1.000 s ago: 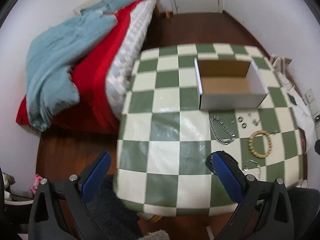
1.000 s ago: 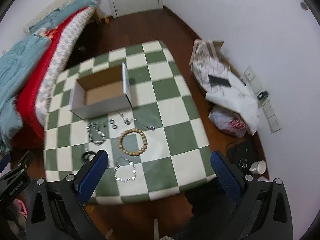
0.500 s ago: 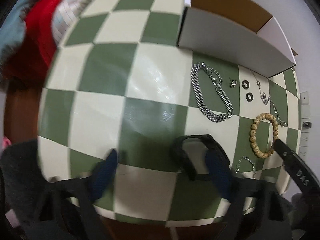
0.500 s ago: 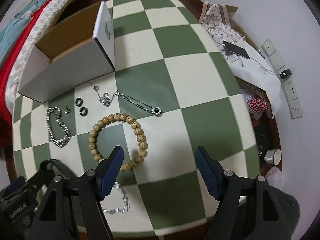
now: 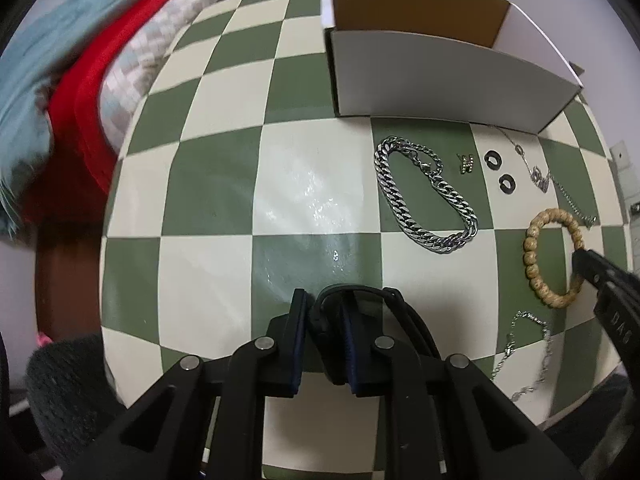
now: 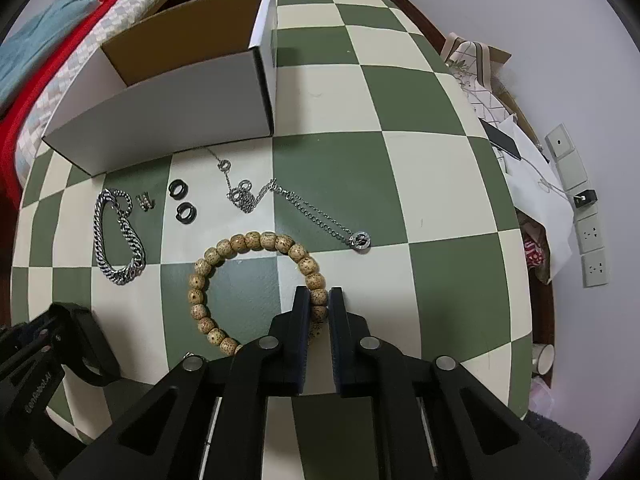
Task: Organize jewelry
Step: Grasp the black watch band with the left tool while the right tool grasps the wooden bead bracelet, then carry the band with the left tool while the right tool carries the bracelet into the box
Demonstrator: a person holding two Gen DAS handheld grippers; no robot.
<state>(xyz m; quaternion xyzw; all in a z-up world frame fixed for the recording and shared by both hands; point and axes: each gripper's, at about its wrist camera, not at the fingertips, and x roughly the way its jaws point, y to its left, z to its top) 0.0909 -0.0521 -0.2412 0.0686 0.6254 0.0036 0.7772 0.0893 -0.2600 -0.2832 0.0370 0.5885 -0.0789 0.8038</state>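
Left gripper (image 5: 324, 320) clenched on black band (image 5: 404, 312) at near edge of checkered bench (image 5: 208, 200), jaws pinching band's left end. Right gripper (image 6: 319, 308) clenched on bead bracelet (image 6: 256, 240), jaws nipping beads on its near right side; rest of loop lay flat on bench, left of grip. Seen from left wrist camera too, bead bracelet (image 5: 534, 248) at far right with right gripper's tip (image 5: 600, 276) on it.

Open white box (image 6: 168, 112) stood at far side of bench, brown inside. Just near it, in a row: curb chain (image 6: 116, 236) at left, small clasp piece (image 6: 145, 201) beside it, two black rings (image 6: 181, 200) next, then thin necklace (image 6: 288, 200) trailing right to a round pendant. Thin silver bracelet (image 5: 528, 352) lay near right edge, just beyond bead bracelet's near side.

Bed (image 5: 60, 60) with red and blue covers lay left of bench. Bags (image 6: 504, 128) and wall sockets (image 6: 584, 216) sat to right.
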